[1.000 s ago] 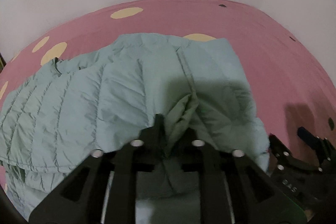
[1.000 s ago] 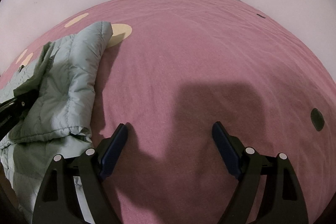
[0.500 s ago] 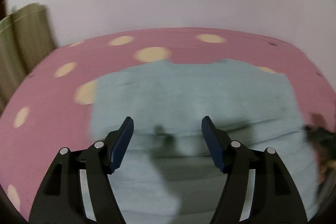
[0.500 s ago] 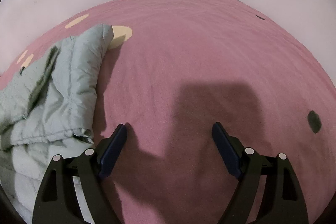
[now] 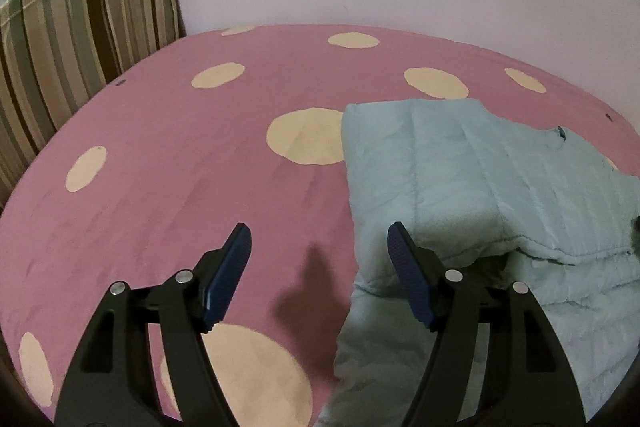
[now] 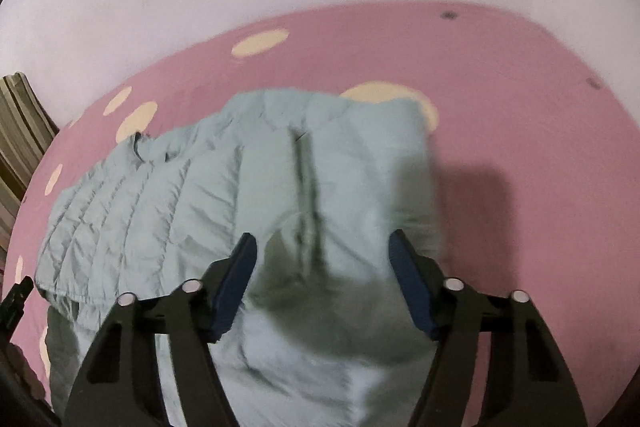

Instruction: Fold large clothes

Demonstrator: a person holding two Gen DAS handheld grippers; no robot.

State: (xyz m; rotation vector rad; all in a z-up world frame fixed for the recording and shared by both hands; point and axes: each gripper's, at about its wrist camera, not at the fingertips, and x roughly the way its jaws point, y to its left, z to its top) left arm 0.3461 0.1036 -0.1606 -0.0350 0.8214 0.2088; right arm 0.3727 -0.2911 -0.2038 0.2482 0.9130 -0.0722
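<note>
While your right gripper (image 6: pixel 322 279) is closing over the jacket (image 6: pixel 248 187), nothing pinched yet, left gripper (image 5: pixel 318 275) is opening, empty; next, grab that near fold.

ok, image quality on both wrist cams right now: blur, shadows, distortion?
Left wrist: sharp; fisheye bows the pink bedspread; the left hand-held gripper throws a soft shadow on it. Right wrist: motion blur smears the pale green jacket near the right hand-held gripper; a dark blocky shadow lies right of the jacket.
</note>
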